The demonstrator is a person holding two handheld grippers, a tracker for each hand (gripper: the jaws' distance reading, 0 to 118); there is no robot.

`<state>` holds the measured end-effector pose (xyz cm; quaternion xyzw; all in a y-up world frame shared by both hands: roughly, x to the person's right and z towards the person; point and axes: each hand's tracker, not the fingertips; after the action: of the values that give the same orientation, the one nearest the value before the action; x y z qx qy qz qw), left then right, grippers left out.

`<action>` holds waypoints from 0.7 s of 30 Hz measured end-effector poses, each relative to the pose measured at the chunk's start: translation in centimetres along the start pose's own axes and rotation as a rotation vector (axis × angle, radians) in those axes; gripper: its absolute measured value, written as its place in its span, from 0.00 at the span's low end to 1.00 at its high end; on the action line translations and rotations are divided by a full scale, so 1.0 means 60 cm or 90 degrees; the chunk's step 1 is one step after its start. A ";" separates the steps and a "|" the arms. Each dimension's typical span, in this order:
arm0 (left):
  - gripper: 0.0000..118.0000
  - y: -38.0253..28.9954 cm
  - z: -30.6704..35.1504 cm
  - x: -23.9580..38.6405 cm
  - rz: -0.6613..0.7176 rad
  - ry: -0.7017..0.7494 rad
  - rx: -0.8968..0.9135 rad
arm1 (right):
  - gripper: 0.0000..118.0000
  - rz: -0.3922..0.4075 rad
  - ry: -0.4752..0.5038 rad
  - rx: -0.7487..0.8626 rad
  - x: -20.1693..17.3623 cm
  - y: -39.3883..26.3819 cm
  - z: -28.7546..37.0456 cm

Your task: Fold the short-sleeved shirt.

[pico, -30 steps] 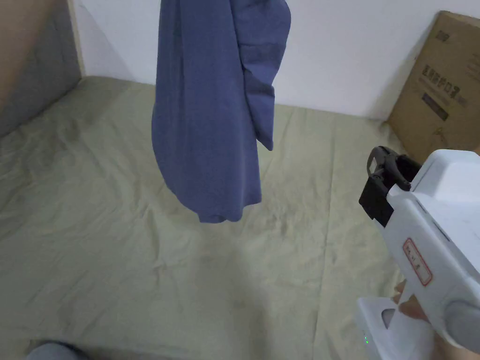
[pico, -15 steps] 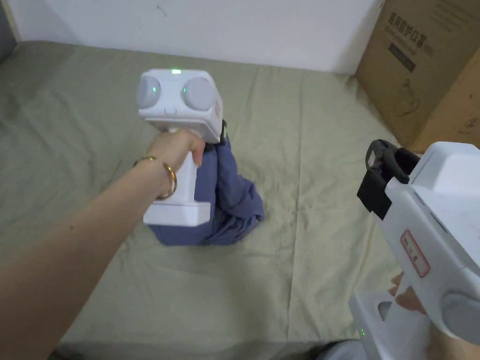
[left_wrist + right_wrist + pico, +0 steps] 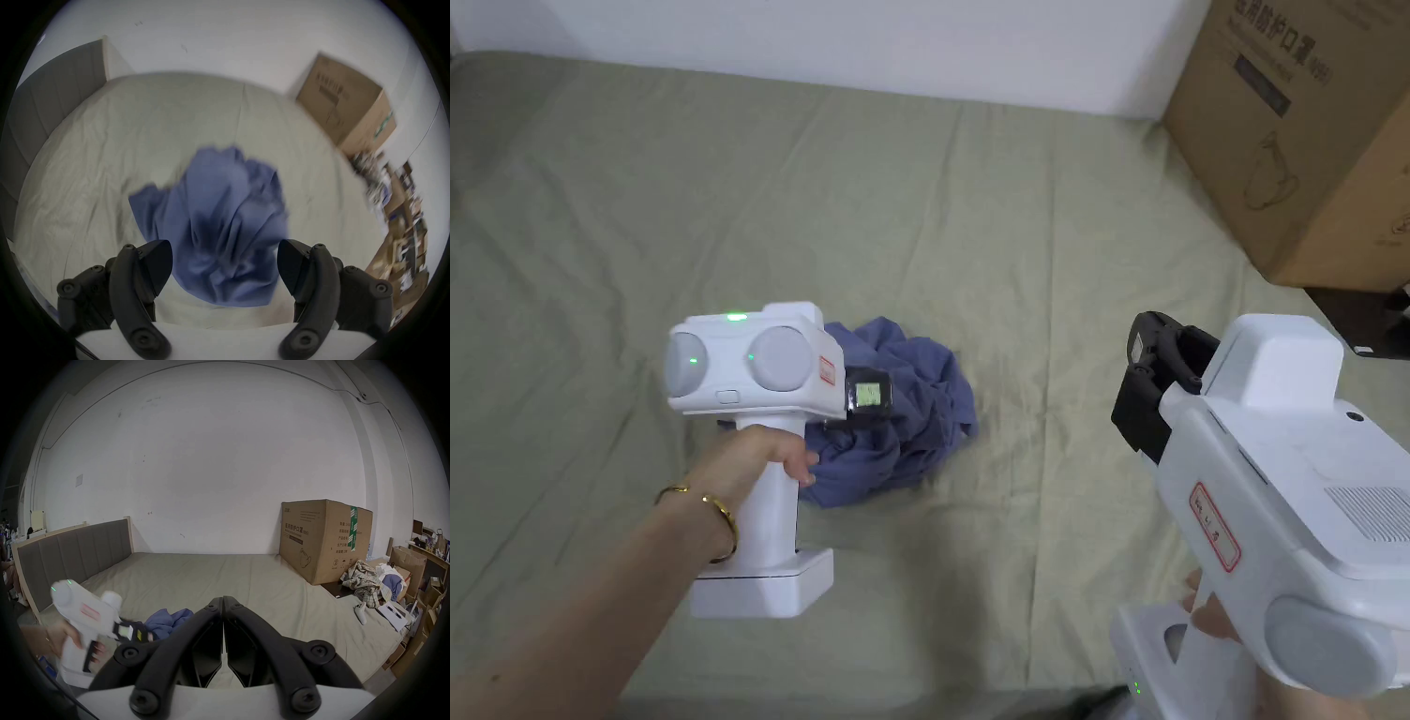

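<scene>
The blue short-sleeved shirt (image 3: 914, 408) lies crumpled in a heap on the olive bed sheet (image 3: 1012, 234). My left gripper (image 3: 869, 396) hovers just at the heap's near-left side. In the left gripper view its jaws (image 3: 225, 246) stand wide apart, with the shirt (image 3: 219, 219) lying beyond and between them, not pinched. My right gripper (image 3: 1148, 375) is held to the right, well apart from the shirt. Its jaws (image 3: 222, 600) are pressed together with nothing in them; the shirt (image 3: 168, 620) shows low on the left there.
A large cardboard box (image 3: 1294, 141) stands at the bed's far right corner against the white wall. A padded headboard (image 3: 73, 550) runs along the left side. Beyond the right edge lie a pile of clothes (image 3: 365, 579) and a white controller (image 3: 360, 611).
The shirt hung in the air from above, then came down with the left gripper onto the sheet. The left gripper has let go and drawn back nearer. The head camera tilted down.
</scene>
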<state>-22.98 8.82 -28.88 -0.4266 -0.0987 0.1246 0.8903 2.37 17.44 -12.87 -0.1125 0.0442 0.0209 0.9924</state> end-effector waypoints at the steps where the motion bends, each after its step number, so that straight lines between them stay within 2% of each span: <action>1: 0.81 0.009 0.032 -0.005 0.006 -0.009 0.056 | 0.00 0.007 0.001 0.001 -0.005 0.001 -0.004; 3: 0.86 0.022 0.088 -0.013 -0.005 -0.015 0.166 | 0.00 0.017 0.010 0.003 -0.014 0.006 -0.013; 5: 0.95 0.027 0.142 -0.014 -0.056 0.027 0.284 | 0.00 0.022 0.021 0.007 -0.024 0.012 -0.021; 7: 0.95 0.030 0.189 -0.021 -0.108 0.084 0.378 | 0.00 0.027 0.029 0.017 -0.036 0.020 -0.028; 10: 0.95 0.020 0.246 -0.031 -0.136 0.176 0.464 | 0.00 0.024 0.037 0.034 -0.050 0.030 -0.033; 14: 0.91 -0.007 0.284 -0.057 -0.105 0.196 0.488 | 0.00 0.012 0.040 0.045 -0.066 0.037 -0.037; 15: 0.87 -0.016 0.285 -0.065 -0.102 0.198 0.488 | 0.00 0.010 0.040 0.046 -0.070 0.037 -0.037; 18: 0.51 -0.045 0.281 -0.083 -0.103 0.223 0.466 | 0.00 0.012 0.040 0.047 -0.083 0.030 -0.034; 19: 0.35 -0.054 0.274 -0.089 -0.105 0.220 0.448 | 0.00 0.015 0.042 0.046 -0.086 0.027 -0.033; 21: 0.18 -0.069 0.267 -0.101 -0.088 0.201 0.430 | 0.00 0.019 0.049 0.036 -0.093 0.018 -0.034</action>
<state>-32.66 16.23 -16.20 -0.1150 0.0579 0.0225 0.9914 -3.39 17.84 -14.57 -0.0844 0.0849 0.0304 0.9923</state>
